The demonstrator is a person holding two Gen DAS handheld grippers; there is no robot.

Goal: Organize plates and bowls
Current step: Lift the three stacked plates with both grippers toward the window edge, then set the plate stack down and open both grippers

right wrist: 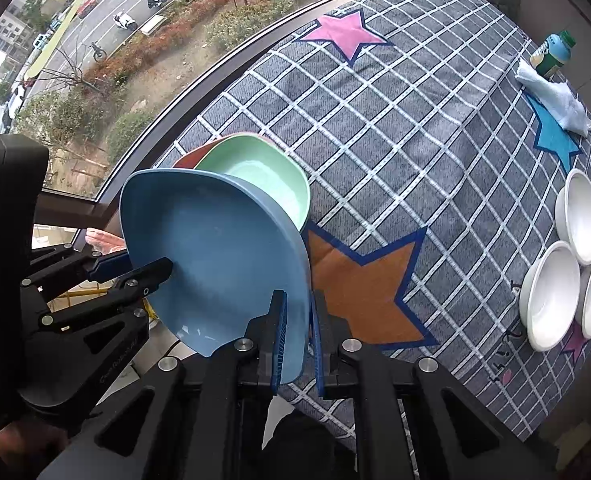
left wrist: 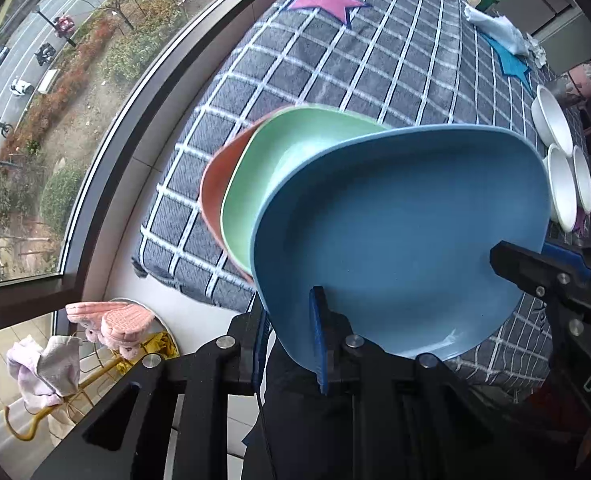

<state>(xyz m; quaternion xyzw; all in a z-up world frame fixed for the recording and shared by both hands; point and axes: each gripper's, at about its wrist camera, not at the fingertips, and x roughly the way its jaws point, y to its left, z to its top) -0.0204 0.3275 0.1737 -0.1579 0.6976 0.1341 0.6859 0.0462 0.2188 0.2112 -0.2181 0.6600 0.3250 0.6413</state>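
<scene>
Window-side checked cloth [right wrist: 415, 152]. Blue plate [left wrist: 399, 236], held tilted above green plate [left wrist: 279, 168] & red plate [left wrist: 215, 188]: left gripper [left wrist: 291, 344] & right gripper [right wrist: 297, 336] jaws each pinching its rim. Lower both evenly, level it, release together.

A bed-like surface is carrying everything, covered by a grey quilt [right wrist: 395, 152] with a white grid and sewn-on stars. An orange star [right wrist: 367, 296] is showing just ahead of the right gripper [right wrist: 297, 344], a pink star [right wrist: 345, 34] is sitting far ahead of it near the window edge, and a blue star [right wrist: 553, 132] is lying far off to its right. Three white bowls [right wrist: 551, 296] are resting directly on the quilt to the right of that gripper, clustered and touching or nearly touching one another. Further ahead on the right, a crumpled white cloth [right wrist: 555, 96] is lying across the blue star, with a green-capped bottle [right wrist: 553, 54] standing just beyond it.
</scene>
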